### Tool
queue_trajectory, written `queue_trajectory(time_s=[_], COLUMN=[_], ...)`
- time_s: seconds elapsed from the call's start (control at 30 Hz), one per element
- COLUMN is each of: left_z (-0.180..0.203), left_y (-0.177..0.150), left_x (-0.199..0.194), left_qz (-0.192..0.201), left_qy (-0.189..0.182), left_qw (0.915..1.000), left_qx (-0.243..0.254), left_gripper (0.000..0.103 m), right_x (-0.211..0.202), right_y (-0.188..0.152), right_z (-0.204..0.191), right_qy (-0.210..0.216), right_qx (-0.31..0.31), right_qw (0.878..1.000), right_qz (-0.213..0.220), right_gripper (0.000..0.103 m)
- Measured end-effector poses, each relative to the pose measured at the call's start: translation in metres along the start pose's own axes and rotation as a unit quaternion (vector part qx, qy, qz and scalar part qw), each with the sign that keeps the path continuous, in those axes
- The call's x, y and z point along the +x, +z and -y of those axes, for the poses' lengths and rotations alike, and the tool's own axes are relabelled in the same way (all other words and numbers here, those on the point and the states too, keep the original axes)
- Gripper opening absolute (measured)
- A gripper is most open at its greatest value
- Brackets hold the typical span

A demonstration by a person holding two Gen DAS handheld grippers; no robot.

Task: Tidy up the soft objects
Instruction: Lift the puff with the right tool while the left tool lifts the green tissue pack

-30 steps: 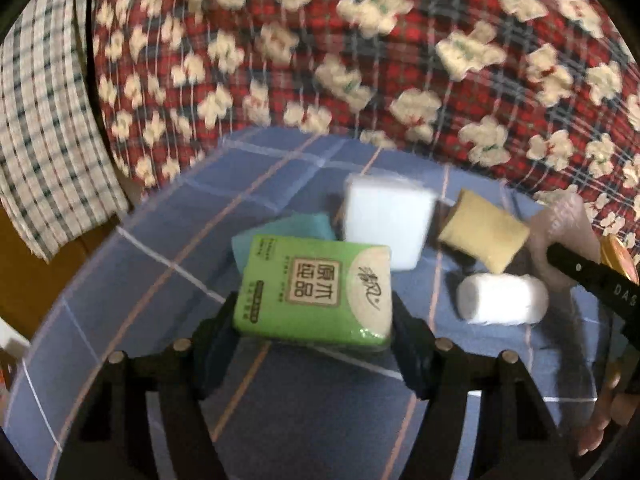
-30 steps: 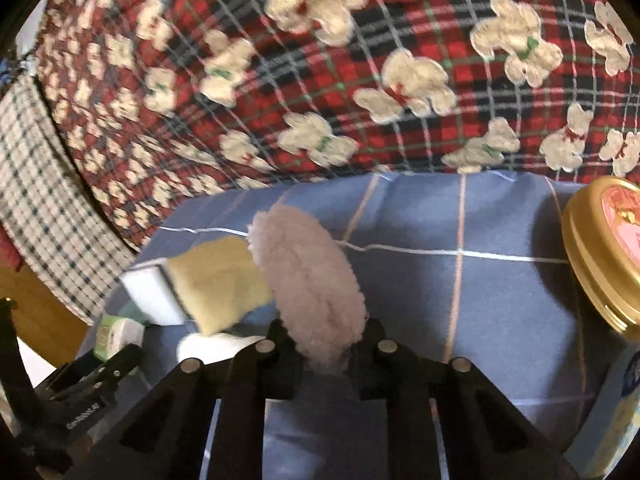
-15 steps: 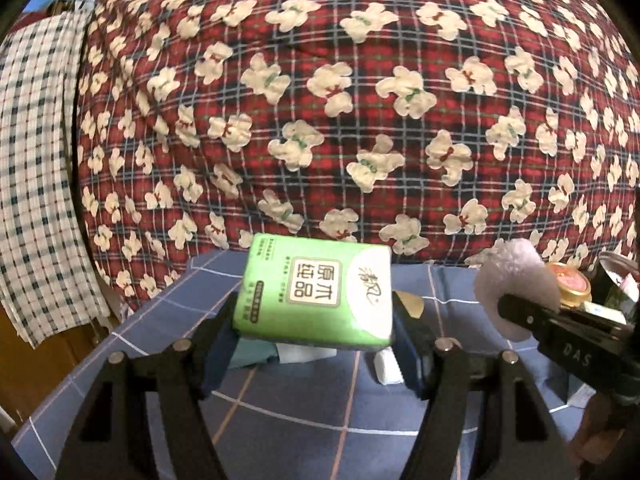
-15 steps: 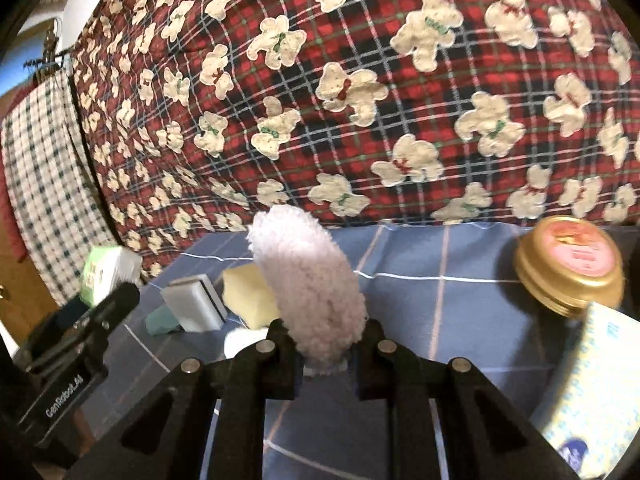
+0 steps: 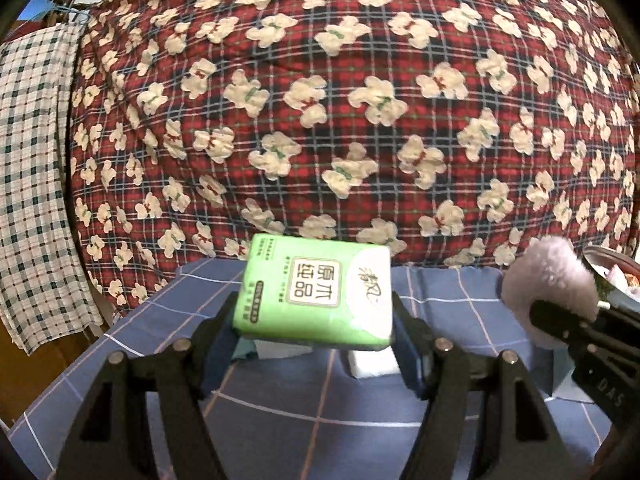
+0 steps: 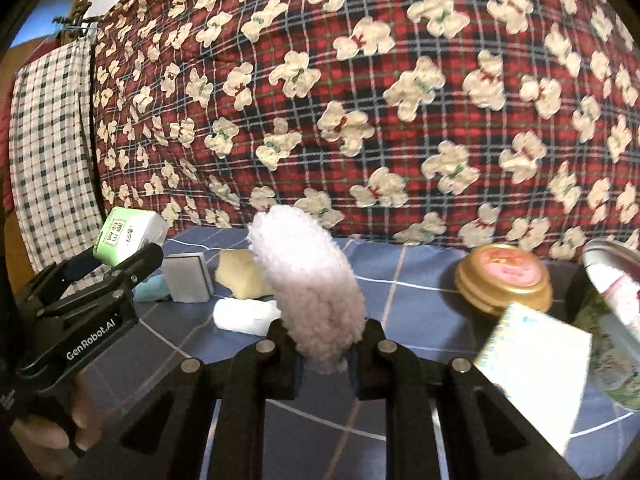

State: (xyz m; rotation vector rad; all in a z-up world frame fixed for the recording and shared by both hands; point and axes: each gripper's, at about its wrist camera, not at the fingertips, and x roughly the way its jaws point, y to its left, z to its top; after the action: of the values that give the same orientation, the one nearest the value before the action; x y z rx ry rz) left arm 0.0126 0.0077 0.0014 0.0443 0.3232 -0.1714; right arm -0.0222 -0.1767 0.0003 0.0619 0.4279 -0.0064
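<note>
Left gripper [image 5: 316,336] around glossy green tissue pack [image 5: 316,292], white-cornered.

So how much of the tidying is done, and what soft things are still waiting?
Nothing looks put away yet. In hand: the left tongs grip the green tissue pack, and the right tongs squeeze the fluffy pink puff, both lifted above the blue cloth. Still waiting on it: the white roll, the yellow sponge, the grey-and-white sponge and the teal piece.
</note>
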Motion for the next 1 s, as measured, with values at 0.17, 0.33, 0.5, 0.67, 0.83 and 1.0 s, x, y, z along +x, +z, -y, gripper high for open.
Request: queue_trajectory(time_s=[0.17, 0.33, 0.5, 0.67, 0.83, 1.0], left_z=[0.018, 0.034, 0.052, 0.069, 0.087, 0.105], left_y=[-0.002, -0.003, -0.004, -0.003, -0.003, -0.001], left_x=[-0.008, -0.021, -0.028, -0.033, -0.038, -0.041], left_qz=[-0.002, 0.002, -0.008, -0.010, -0.009, -0.007], left_qy=[-0.006, -0.018, -0.038, -0.051, -0.059, -0.068], left_qw=[0.9999, 0.9997, 0.9992, 0.9987, 0.9982, 0.9976], left_qx=[0.015, 0.019, 0.010, -0.002, 0.007, 0.007], left_gripper=[0.069, 0.069, 0.069, 0.069, 0.069, 0.069], right_x=[-0.019, -0.037, -0.049, -0.061, -0.070, -0.078], right_y=[-0.001, -0.001, 0.000, -0.002, -0.003, -0.002], right_z=[0.009, 0.020, 0.030, 0.041, 0.062, 0.087], right_qy=[-0.013, -0.020, -0.033, -0.048, -0.065, -0.087], right_qx=[-0.008, -0.014, -0.025, -0.041, -0.040, -0.033], right_qw=[1.000, 0.999, 0.998, 0.996, 0.995, 0.993], right_qz=[0.015, 0.034, 0.049, 0.060, 0.062, 0.067], right_gripper=[0.019, 0.019, 0.019, 0.019, 0.019, 0.019])
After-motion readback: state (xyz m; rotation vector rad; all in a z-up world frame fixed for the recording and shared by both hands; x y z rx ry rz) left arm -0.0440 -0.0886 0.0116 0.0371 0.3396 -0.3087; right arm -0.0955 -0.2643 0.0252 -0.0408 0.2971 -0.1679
